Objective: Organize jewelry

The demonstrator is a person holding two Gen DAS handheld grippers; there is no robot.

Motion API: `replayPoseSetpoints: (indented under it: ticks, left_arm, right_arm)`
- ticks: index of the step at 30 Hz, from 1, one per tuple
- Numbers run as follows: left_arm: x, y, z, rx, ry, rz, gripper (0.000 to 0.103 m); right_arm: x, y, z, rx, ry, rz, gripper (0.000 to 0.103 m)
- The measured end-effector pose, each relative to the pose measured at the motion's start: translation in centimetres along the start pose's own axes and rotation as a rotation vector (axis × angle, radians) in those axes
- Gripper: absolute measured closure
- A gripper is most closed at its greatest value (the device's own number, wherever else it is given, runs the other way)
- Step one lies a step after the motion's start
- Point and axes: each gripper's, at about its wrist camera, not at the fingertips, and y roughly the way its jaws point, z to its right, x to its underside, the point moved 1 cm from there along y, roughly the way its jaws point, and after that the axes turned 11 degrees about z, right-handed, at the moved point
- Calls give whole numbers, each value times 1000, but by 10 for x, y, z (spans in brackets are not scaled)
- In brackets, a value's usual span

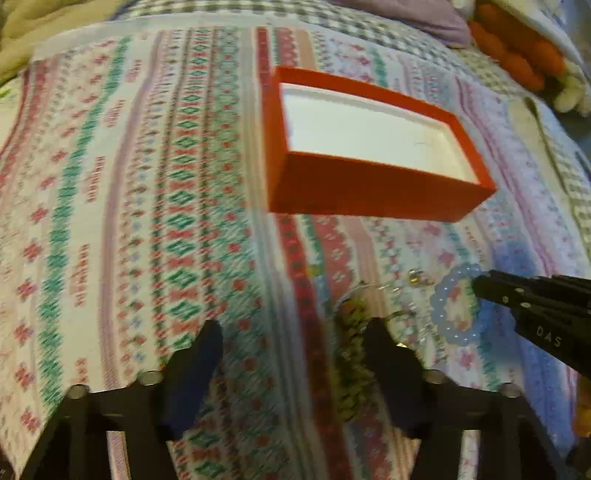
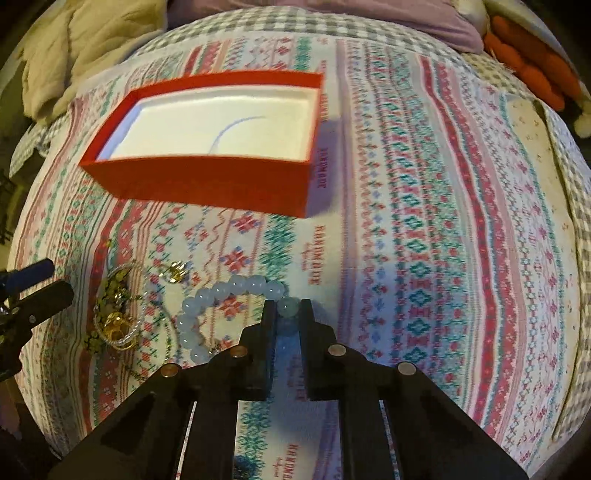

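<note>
The gold jewelry [image 2: 114,314] is a tangled, blurred heap on the bed's patterned blanket [image 2: 424,221]; its pieces cannot be counted. Only the right wrist view shows the right hand-held gripper [image 2: 288,308] clenched on one pale blue bead bracelet [image 2: 207,299]. The left hand-held gripper [image 1: 291,332] is spread wide, grasping nothing. One red box [image 1: 369,192] sits beyond, with a thin blue strand inside.

Patterned knit-print bedspread [image 2: 424,221], checked sheet [image 2: 258,22], possibly a beige quilt [image 2: 74,48]
</note>
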Motion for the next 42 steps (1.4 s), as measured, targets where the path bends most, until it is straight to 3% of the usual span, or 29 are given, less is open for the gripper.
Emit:
replayPoseSetpoints:
  ticks: [4,8,18,20,27,42]
  left_arm:
    - [-8,13,6,47,7,-17,56]
    - [-15,29,17,94,26,-54,63]
    - [-12,57,41,51,205,-134,76]
    - [-10,59,46,34,234,-130,99]
    - [-11,56,51,76,194,-120,99]
    - [-27,4,40,180,116,-46,99]
  right_arm:
    - [-1,-6,13,-7,26,5,91]
    - [-5,-8,14,-15,23,10,91]
    - [-3,-14,19,-38,22,6,91]
    - [-3,-14,19,-39,25,5,91]
    - [-6,-22,19,-54,30,20,91]
    - [-11,-52,13,-106,31,83,91]
